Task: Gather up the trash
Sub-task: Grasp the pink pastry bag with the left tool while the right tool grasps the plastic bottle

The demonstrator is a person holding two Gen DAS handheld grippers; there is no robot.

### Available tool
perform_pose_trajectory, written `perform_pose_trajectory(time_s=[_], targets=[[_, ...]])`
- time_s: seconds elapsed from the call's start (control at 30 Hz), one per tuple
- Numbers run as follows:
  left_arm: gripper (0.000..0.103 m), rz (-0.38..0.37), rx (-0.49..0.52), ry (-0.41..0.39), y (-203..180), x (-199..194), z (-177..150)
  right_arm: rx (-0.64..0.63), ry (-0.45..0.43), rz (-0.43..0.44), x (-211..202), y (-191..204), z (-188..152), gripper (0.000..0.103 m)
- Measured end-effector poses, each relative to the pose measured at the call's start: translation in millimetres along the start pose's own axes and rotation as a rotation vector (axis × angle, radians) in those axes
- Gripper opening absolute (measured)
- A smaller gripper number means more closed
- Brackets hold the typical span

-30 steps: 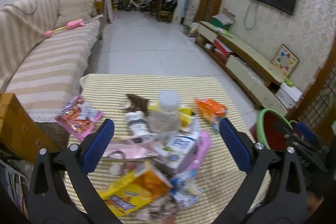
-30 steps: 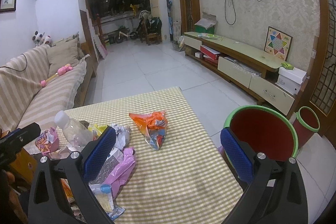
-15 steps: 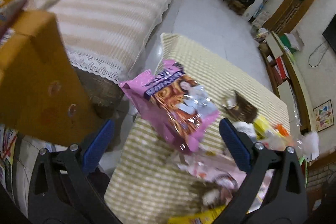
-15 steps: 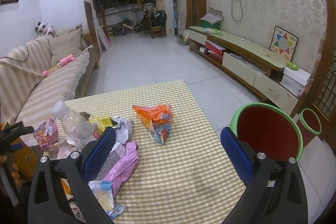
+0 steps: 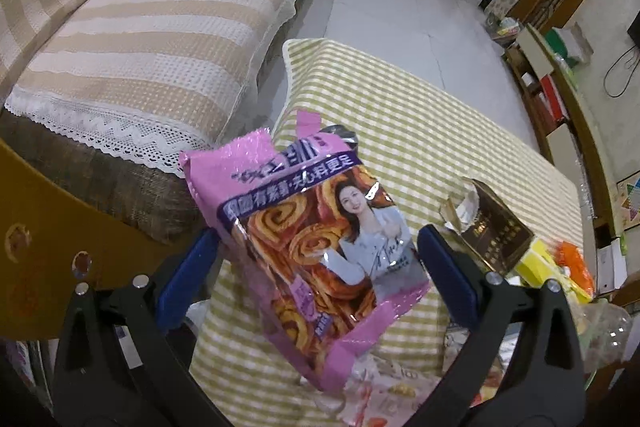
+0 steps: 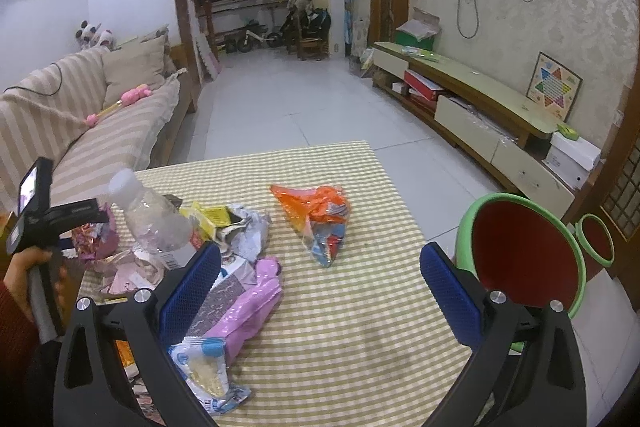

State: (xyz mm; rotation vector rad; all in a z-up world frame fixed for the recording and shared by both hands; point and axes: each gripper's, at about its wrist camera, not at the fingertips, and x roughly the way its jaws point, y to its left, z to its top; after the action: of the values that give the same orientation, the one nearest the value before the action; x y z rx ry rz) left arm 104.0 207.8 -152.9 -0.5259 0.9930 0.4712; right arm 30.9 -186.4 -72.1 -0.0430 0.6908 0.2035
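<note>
A pink snack bag (image 5: 312,235) printed with pastry rolls lies at the near left edge of the checked tablecloth (image 5: 400,115). My left gripper (image 5: 316,267) is open, with one blue pad on either side of the bag's middle. In the right wrist view, my right gripper (image 6: 320,279) hangs open above the cloth with nothing between its pads. An orange wrapper (image 6: 316,211) lies just beyond it. To its left sits a pile of trash with a clear plastic bottle (image 6: 148,215), a pink plastic bag (image 6: 252,303) and crumpled paper. A hand holds the left gripper (image 6: 40,219) at the far left.
A red bin with a green rim (image 6: 524,259) stands by the table's right side, and a smaller green bin (image 6: 596,239) is behind it. A striped sofa (image 5: 140,39) runs along the left. A brown foil wrapper (image 5: 496,231) lies right of the pink bag. A yellow box (image 5: 40,227) is at the left.
My left gripper has swung left and down from the central trash pile to the pink snack bag, which now fills the space between its pads. The right gripper has barely moved.
</note>
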Motion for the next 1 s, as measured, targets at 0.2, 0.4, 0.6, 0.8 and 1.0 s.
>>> perform_pose_trajectory(time_s=[0.2,0.4,0.6,0.8,1.0], targets=[[0.072,-0.018,0.052,-0.043,-3.3,-6.1,-6.9,-0.048,-0.025,0.066,8.0,23.3,13.1,0.096],[0.07,-0.038,0.106,-0.139,-2.0,-51.7,-32.3,-0.102,-0.047,0.206,26.8,60.4,30.7,0.096],[0.07,-0.077,0.119,-0.176,-1.1,-92.5,-67.0,-0.18,-0.031,0.317,52.9,103.4,36.4,0.096],[0.07,-0.111,0.104,-0.158,-4.4,-107.4,-91.3,-0.201,0.043,0.379,74.4,120.2,42.5,0.072],[0.07,-0.123,0.119,-0.165,-10.0,-111.2,-94.7,-0.18,0.057,0.425,67.0,113.3,47.1,0.034]])
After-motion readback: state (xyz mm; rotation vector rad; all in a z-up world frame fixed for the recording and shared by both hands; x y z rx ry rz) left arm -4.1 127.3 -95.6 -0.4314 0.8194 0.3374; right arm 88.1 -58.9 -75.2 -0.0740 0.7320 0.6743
